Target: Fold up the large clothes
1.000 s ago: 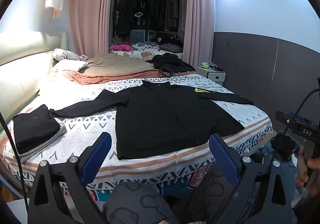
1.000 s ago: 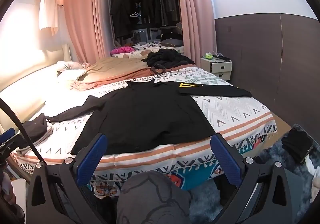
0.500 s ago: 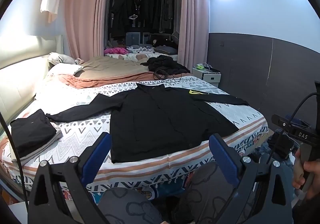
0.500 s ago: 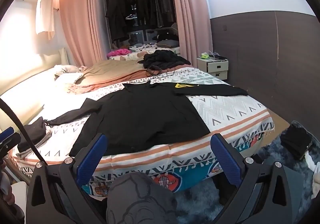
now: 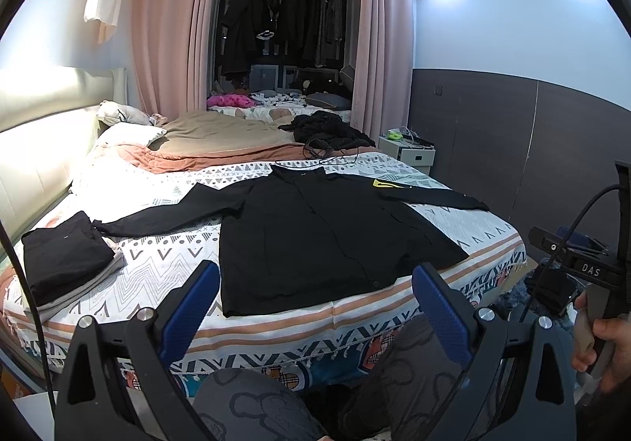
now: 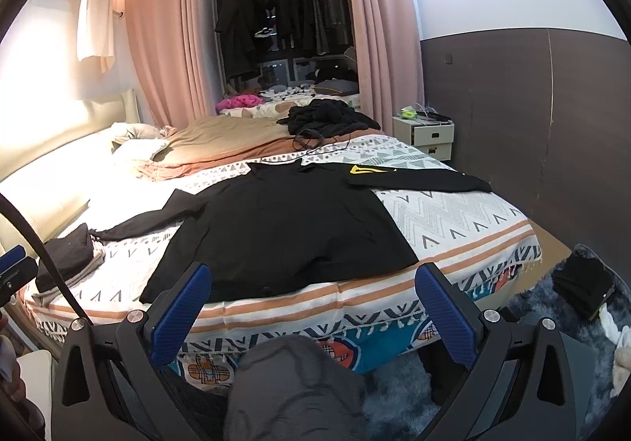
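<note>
Tools [image 5: 315,307] [image 6: 313,303] level, agape, before jacket [image 5: 315,236].

The black jacket [image 5: 315,232] is matt cloth, smooth and nearly creaseless, with a glossier yellow patch [image 5: 384,184] on one sleeve. The bedspread [image 5: 165,259] under it is soft printed cotton-like fabric. Each gripper's jaws carry blue pads [image 6: 445,312] with a fine ribbed, rubbery texture on matt black plastic arms with shiny metal screws [image 6: 491,316]. The curtains [image 6: 157,46] are smooth pink cloth; the wall panel [image 6: 572,105] looks matt brown.
</note>
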The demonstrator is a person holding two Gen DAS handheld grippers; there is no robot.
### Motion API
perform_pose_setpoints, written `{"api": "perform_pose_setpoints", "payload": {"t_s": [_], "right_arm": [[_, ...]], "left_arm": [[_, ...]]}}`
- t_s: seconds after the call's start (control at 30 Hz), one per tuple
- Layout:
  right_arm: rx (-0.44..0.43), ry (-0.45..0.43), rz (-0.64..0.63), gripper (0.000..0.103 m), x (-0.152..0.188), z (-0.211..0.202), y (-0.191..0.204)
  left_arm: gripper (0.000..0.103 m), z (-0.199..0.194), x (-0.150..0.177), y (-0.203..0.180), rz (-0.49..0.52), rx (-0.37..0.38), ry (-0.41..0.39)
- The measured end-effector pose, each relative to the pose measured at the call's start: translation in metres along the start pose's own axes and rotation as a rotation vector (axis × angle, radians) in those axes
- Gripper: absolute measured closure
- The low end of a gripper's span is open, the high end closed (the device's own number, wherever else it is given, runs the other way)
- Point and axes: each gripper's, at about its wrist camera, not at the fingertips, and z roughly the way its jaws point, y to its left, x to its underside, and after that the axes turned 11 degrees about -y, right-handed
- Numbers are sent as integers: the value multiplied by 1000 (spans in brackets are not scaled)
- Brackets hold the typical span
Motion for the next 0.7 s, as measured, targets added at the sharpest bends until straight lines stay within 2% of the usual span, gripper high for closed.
{"api": "perform_pose_setpoints", "payload": {"t_s": [0.7], "right_arm": [[-8, 13, -28, 0, 7, 7, 4]], "left_arm": [[3, 0, 11, 10, -20, -10, 17]]}}
